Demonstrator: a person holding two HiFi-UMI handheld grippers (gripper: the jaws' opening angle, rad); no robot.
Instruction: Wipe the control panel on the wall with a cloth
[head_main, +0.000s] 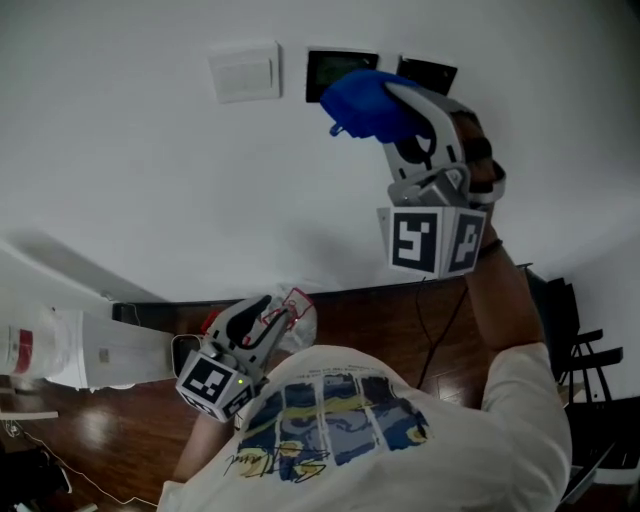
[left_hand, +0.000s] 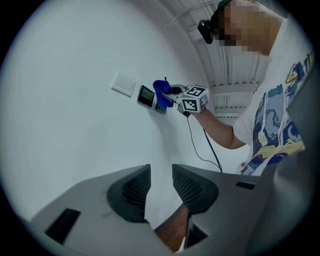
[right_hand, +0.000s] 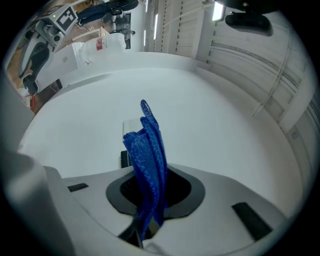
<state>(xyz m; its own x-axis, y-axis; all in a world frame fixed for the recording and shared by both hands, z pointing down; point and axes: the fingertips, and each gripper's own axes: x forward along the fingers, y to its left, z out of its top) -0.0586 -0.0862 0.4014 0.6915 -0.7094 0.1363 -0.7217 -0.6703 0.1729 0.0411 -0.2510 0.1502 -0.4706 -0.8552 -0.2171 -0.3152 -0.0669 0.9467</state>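
A dark control panel (head_main: 333, 66) hangs on the white wall between a white switch plate (head_main: 244, 72) and a second dark panel (head_main: 428, 72). My right gripper (head_main: 385, 100) is raised to the wall, shut on a bunched blue cloth (head_main: 362, 102) that overlaps the first panel's lower right part. In the right gripper view the cloth (right_hand: 148, 152) stands up between the jaws of my right gripper (right_hand: 150, 192) and hides most of the panel (right_hand: 124, 159). My left gripper (head_main: 283, 312) hangs low by the person's chest. In its own view the left gripper (left_hand: 160, 187) is open and empty, and the cloth (left_hand: 161, 90) is far off.
A dark baseboard and a wooden floor (head_main: 350, 310) run below the wall. White packaged goods (head_main: 70, 352) lie at the left. A thin cable (head_main: 428, 335) hangs down the wall under the right arm. A black chair frame (head_main: 588, 360) stands at the right.
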